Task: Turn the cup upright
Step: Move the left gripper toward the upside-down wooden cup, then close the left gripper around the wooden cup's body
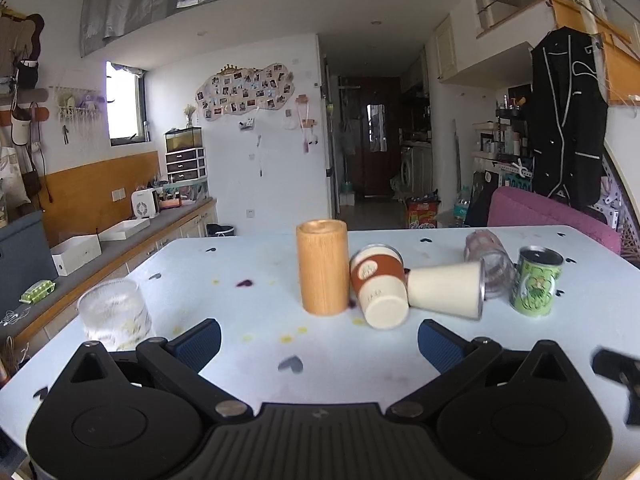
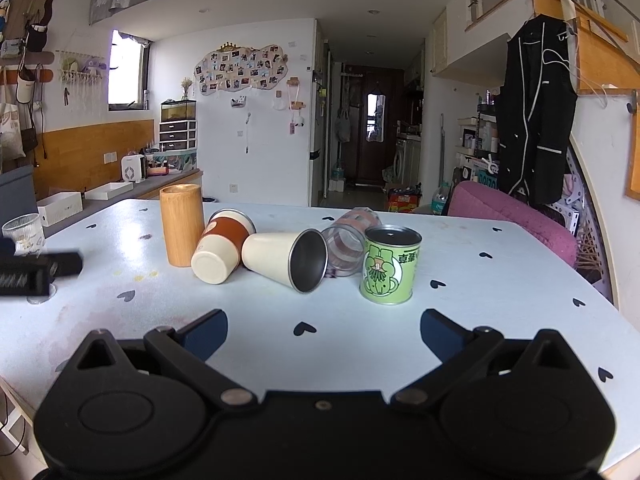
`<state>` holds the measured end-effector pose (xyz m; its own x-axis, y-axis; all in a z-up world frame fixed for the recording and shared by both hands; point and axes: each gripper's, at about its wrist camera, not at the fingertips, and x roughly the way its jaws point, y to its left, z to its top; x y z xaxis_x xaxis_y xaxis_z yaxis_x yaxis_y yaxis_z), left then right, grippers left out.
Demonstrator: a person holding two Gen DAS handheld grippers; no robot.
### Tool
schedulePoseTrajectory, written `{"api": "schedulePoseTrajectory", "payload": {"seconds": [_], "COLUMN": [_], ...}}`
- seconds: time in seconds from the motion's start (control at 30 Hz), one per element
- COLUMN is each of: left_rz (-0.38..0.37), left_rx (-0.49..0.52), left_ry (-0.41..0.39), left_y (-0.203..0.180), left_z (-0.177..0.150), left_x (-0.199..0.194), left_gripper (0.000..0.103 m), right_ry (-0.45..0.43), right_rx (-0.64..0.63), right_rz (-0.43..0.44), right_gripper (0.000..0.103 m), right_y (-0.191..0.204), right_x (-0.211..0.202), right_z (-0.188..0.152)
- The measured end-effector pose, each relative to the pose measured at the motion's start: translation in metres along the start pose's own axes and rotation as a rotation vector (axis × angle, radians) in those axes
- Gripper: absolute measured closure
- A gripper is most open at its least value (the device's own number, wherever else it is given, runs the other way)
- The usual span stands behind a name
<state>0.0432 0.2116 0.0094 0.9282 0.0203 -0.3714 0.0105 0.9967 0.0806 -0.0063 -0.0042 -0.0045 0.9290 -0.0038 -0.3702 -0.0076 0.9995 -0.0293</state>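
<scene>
A cream cup with a steel inside (image 2: 284, 258) lies on its side on the pale table (image 2: 480, 280), mouth toward the right; it also shows in the left wrist view (image 1: 446, 289). A cream cup with a brown sleeve (image 1: 380, 286) (image 2: 222, 246) lies tipped against it. A clear glass cup (image 2: 350, 242) (image 1: 490, 266) lies on its side behind. My left gripper (image 1: 319, 340) is open and empty, low over the table in front of the cups. My right gripper (image 2: 324, 330) is open and empty, in front of the cream cup.
An upright bamboo cylinder (image 1: 322, 266) (image 2: 182, 224) stands left of the cups. A green printed can (image 2: 390, 264) (image 1: 536, 280) stands at their right. A ribbed glass (image 1: 114, 314) (image 2: 24, 232) stands at the table's left edge. A pink chair (image 2: 516, 216) is behind the table.
</scene>
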Motion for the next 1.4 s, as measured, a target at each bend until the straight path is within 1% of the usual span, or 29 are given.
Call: {"api": "schedulePoseTrajectory", "payload": {"seconds": [0.13, 0.23, 0.33, 0.43, 0.6, 0.7, 0.8, 0.87, 0.9, 0.97, 1.07, 1.2, 1.27, 1.33, 1.4], "left_rz": [-0.022, -0.056, -0.063, -0.050, -0.055, -0.040, -0.027, -0.021, -0.018, -0.026, -0.044, -0.042, -0.028, -0.010, -0.033], "left_rx": [-0.024, -0.083, -0.110, -0.074, -0.019, 0.017, 0.037, 0.036, 0.032, 0.010, -0.042, -0.052, -0.041, -0.035, -0.045], "left_ry": [-0.003, -0.031, -0.008, 0.015, 0.048, 0.069, 0.092, 0.120, 0.139, 0.183, 0.227, 0.256, 0.254, 0.242, 0.233], "left_y": [0.004, 0.012, 0.015, 0.010, 0.002, -0.005, -0.009, -0.010, -0.009, -0.007, -0.003, -0.001, -0.002, -0.002, 0.004], "left_z": [0.014, 0.024, 0.036, 0.049, 0.072, 0.083, 0.092, 0.095, 0.097, 0.099, 0.102, 0.102, 0.101, 0.102, 0.100], "left_x": [0.024, 0.046, 0.069, 0.094, 0.132, 0.155, 0.175, 0.189, 0.196, 0.208, 0.220, 0.227, 0.227, 0.229, 0.226], "left_gripper": [0.000, 0.000, 0.000, 0.000, 0.000, 0.002, 0.007, 0.008, 0.010, 0.014, 0.015, 0.022, 0.027, 0.043, 0.043], "right_ry": [0.000, 0.002, 0.003, 0.008, 0.020, 0.023, 0.027, 0.030, 0.032, 0.035, 0.040, 0.047, 0.048, 0.050, 0.053], "right_rx": [0.009, 0.011, 0.014, 0.019, 0.018, 0.017, 0.017, 0.016, 0.016, 0.015, 0.018, 0.023, 0.024, 0.023, 0.024], "right_rz": [0.000, -0.001, 0.001, 0.001, 0.003, 0.003, 0.002, 0.003, 0.002, 0.001, 0.000, -0.003, 0.000, 0.002, 0.006], "right_gripper": [0.000, 0.000, 0.000, 0.000, 0.000, 0.000, 0.000, 0.000, 0.000, 0.000, 0.000, 0.000, 0.000, 0.000, 0.000], "right_y": [-0.003, -0.004, -0.005, -0.007, -0.008, -0.008, -0.009, -0.010, -0.010, -0.011, -0.012, -0.014, -0.014, -0.013, -0.012], "right_x": [0.000, 0.001, 0.003, 0.005, 0.010, 0.010, 0.011, 0.012, 0.012, 0.013, 0.015, 0.016, 0.017, 0.017, 0.016], "right_z": [0.000, 0.000, 0.000, -0.001, -0.004, -0.005, -0.006, -0.007, -0.007, -0.008, -0.008, -0.009, -0.010, -0.011, -0.011]}}
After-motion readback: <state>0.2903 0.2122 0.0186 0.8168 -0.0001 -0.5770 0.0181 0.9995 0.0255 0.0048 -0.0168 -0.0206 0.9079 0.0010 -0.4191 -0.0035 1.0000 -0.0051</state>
